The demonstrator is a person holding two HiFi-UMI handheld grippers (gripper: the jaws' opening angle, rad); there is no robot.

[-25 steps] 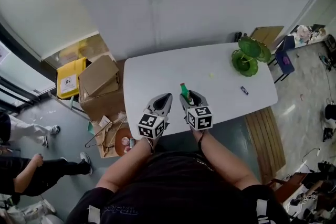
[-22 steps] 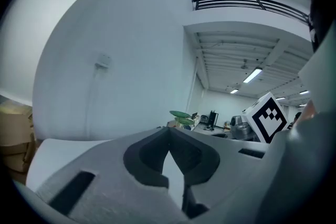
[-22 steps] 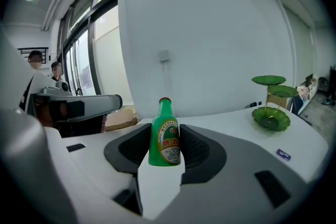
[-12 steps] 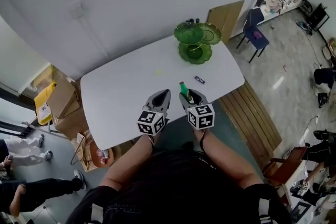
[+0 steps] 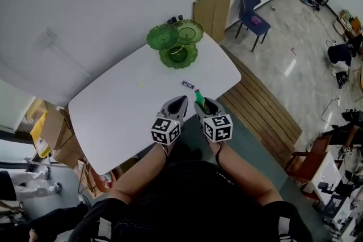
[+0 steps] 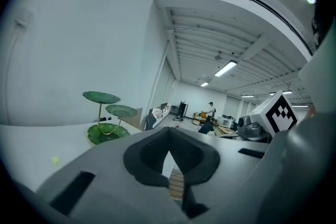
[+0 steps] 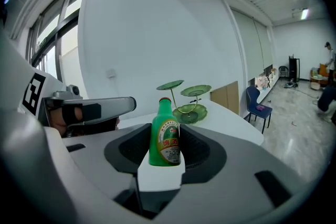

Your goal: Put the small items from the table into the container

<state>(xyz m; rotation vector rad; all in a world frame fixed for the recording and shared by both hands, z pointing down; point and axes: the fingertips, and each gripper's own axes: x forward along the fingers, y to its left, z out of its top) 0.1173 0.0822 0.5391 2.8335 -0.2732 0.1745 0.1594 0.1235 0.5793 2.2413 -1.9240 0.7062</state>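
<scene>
Cardboard boxes (image 5: 55, 134) on the floor past the white table's (image 5: 113, 116) left end. Small yellow-green bit (image 5: 141, 84) lies mid-table, nearer the far edge, clear of everything else.

Left gripper (image 5: 179, 101) is over the near edge. Tips are pressed together with nothing between them, and it sits just beside the right one.

Green tiered leaf stand (image 5: 177, 55) is on the far right corner: three dishes on a thin gold stem, upright, and I can't see anything in them.

Small dark blue item (image 5: 188, 85) lies flat between the stand and the grippers, near the right gripper's tips but not touching.

Right gripper (image 5: 205, 103) is over the near edge by the right corner. Jaws are clamped on a small green bottle (image 7: 165, 139), which is upright with its red cap up and label facing the camera.

Blue chair (image 5: 253, 17) is on the floor beyond the table's right end.
</scene>
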